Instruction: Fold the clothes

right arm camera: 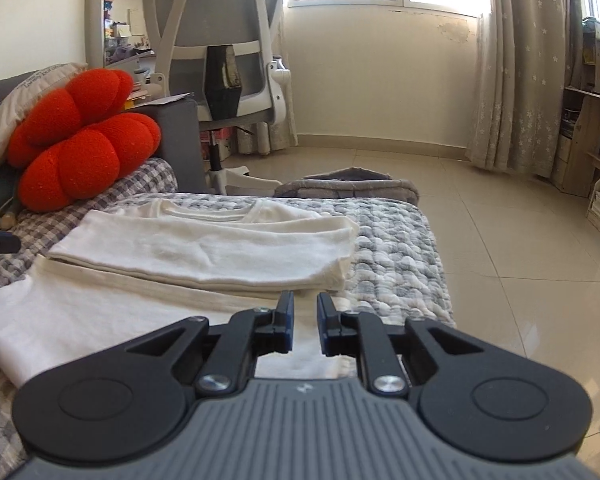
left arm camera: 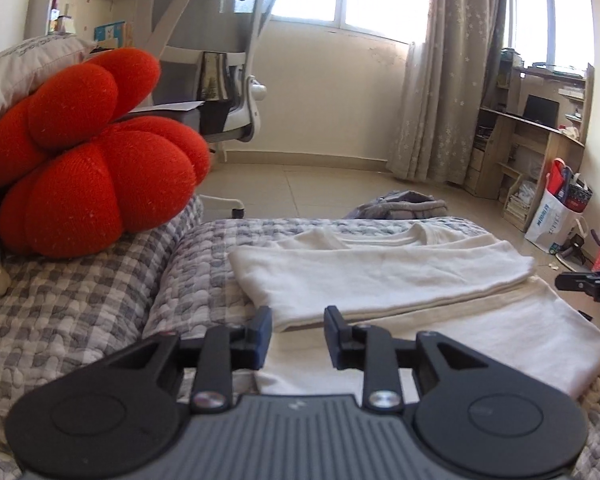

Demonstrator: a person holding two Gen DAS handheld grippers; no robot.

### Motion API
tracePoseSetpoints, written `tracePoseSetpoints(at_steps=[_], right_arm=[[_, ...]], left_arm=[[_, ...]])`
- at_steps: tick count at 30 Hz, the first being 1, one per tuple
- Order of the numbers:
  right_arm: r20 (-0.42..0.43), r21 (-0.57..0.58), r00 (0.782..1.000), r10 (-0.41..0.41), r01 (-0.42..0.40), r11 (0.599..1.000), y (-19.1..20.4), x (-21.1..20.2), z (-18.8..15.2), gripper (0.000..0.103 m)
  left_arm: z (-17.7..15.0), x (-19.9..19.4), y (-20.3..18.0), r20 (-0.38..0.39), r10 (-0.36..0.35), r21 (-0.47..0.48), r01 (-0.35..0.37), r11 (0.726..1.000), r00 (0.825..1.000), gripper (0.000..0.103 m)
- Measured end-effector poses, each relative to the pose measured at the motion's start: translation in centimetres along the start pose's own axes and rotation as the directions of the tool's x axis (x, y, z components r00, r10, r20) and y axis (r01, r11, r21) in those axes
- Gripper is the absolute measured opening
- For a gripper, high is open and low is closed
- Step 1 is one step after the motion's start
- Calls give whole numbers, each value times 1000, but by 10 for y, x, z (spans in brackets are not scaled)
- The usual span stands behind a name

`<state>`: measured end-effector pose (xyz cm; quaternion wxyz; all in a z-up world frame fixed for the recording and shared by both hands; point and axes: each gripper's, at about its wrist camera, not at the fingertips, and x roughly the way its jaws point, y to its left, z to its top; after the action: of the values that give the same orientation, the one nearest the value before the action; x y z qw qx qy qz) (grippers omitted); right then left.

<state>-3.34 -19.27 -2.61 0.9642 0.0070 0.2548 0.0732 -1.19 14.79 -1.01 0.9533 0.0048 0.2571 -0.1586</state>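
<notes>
A cream shirt (left arm camera: pixel 380 280) lies on the grey checked bed cover (left arm camera: pixel 80 320), its lower part folded up over the body so the collar still shows at the far end. In the right wrist view the same shirt (right arm camera: pixel 204 256) spreads left of centre. My left gripper (left arm camera: pixel 298 322) hovers just short of the fold's near left corner, jaws apart with nothing between them. My right gripper (right arm camera: pixel 304 310) sits at the fold's near right corner, jaws a narrow gap apart and holding nothing. The right gripper's tip (left arm camera: pixel 588 284) shows at the left view's right edge.
A red knotted cushion (left arm camera: pixel 88 160) and a grey pillow (left arm camera: pixel 24 68) rest at the bed's left end. A white office chair (right arm camera: pixel 224 60) stands behind. A grey garment (right arm camera: pixel 352 188) lies past the bed's far edge. Tiled floor (right arm camera: pixel 500 240), a wooden desk (left arm camera: pixel 532 152) and bags (left arm camera: pixel 560 208) are to the right.
</notes>
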Motion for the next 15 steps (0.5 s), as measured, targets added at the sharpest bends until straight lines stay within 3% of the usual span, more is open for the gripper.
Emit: tracePoseSetpoints(at_steps=[5, 8, 10, 13, 15], right_arm=[[-42, -11, 998, 51, -52, 999, 22, 18, 3, 17], [-89, 12, 996, 12, -11, 1000, 13, 32, -6, 17], [-104, 42, 994, -20, 24, 999, -2, 36, -15, 14], [-87, 103, 996, -3, 12, 995, -23, 25, -22, 6], [-86, 107, 996, -22, 31, 994, -26, 16, -22, 10]], left_arm=[[-8, 27, -30, -79, -50, 101, 58, 993, 996, 29], [-25, 44, -25, -136, -22, 97, 36, 995, 990, 29], [-38, 38, -16, -102, -46, 93, 55, 994, 994, 30], [-42, 25, -4, -106, -52, 85, 61, 995, 993, 30], [-44, 15, 0, -101, -31, 114, 43, 993, 994, 30]])
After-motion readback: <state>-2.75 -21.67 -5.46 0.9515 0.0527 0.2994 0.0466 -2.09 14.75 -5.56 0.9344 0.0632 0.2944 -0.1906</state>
